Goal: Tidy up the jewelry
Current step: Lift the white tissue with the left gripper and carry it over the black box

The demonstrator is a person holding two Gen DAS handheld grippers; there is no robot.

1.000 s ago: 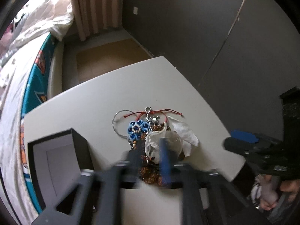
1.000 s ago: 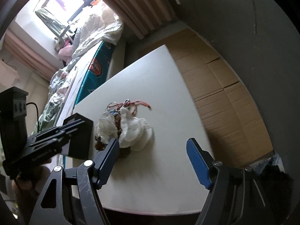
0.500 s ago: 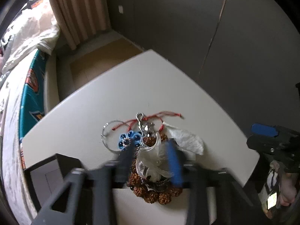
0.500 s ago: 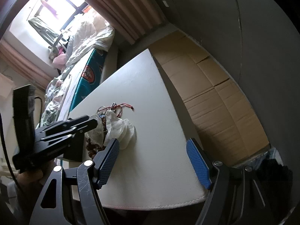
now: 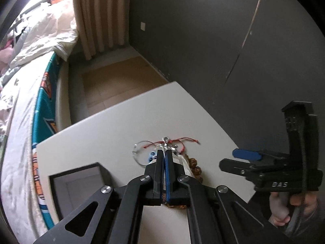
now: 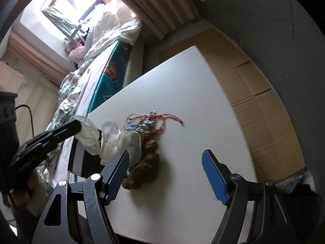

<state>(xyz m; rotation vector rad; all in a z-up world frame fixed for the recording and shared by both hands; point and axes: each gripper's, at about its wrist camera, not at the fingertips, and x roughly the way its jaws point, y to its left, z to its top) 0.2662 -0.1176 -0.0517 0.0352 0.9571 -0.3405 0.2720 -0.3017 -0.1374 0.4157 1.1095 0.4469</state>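
A pile of jewelry lies on the white table [image 5: 113, 134]: a brown bead bracelet [image 6: 146, 162], a red cord bracelet [image 5: 182, 140], a silver ring hoop [image 5: 138, 154] and a blue flower piece [image 5: 151, 155]. My left gripper [image 5: 164, 152] is shut on a clear plastic bag [image 6: 91, 136], lifting it off the pile; it also shows in the right wrist view [image 6: 69, 129]. My right gripper [image 6: 164, 172] is open and empty, just in front of the pile. An open black jewelry box [image 5: 79, 185] stands left of the pile.
A bed [image 5: 24, 93] with white bedding and a teal sheet runs along the table's left side. A dark wall [image 5: 223, 40] is to the right. Cardboard [image 6: 243, 77] covers the floor beyond the table.
My left gripper has closed on the plastic bag and pulled it up and left off the jewelry. My right gripper has moved back toward the pile.
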